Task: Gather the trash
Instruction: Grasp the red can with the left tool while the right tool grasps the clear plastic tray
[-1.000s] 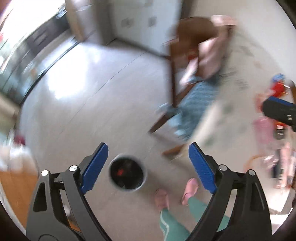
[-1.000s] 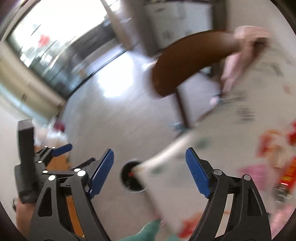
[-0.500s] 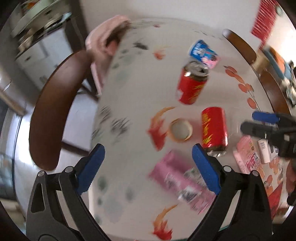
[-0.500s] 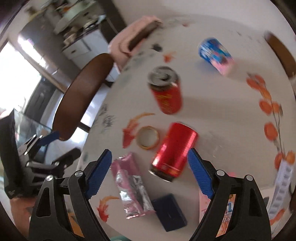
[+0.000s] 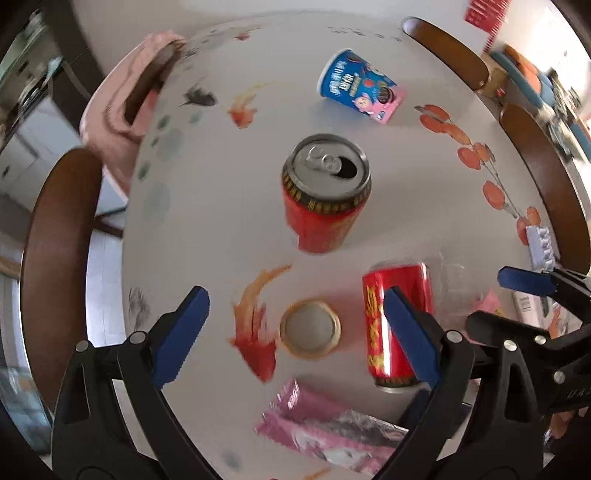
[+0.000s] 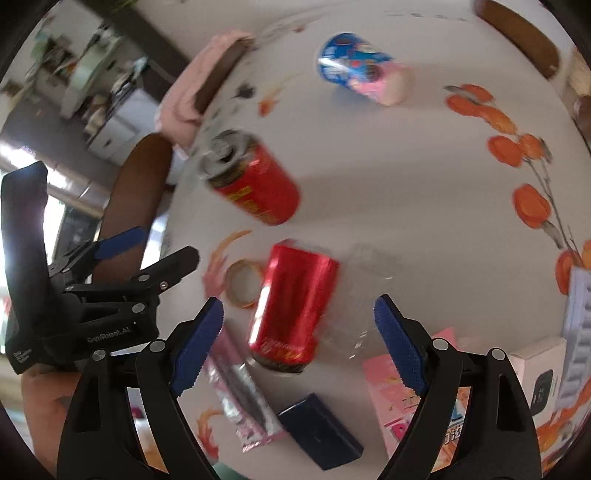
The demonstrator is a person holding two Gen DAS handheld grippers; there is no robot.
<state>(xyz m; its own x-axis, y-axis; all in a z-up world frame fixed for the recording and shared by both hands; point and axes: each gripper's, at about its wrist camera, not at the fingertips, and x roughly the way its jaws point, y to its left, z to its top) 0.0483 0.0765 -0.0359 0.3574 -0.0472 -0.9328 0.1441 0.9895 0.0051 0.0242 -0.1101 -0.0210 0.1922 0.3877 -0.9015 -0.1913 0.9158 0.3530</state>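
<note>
Both grippers, left gripper (image 5: pixel 295 328) and right gripper (image 6: pixel 299 336), we are holding spread wide and empty above the cluttered table (image 5: pixel 221 206), its left edge near.

A round white table (image 5: pixel 229 206), printed with orange fish and orange-red flowers, is ringed by dark wooden chairs (image 5: pixel 55 236); over the far left chair back a pink cloth (image 5: pixel 118 107) is draped. Beyond it on the left, white cabinets (image 6: pixel 118 125) with cluttered shelves above can be made out, blurred. Strong daylight is admitted at the left edge (image 6: pixel 48 218), and a pale wall (image 5: pixel 229 14) is seen behind the table.
</note>
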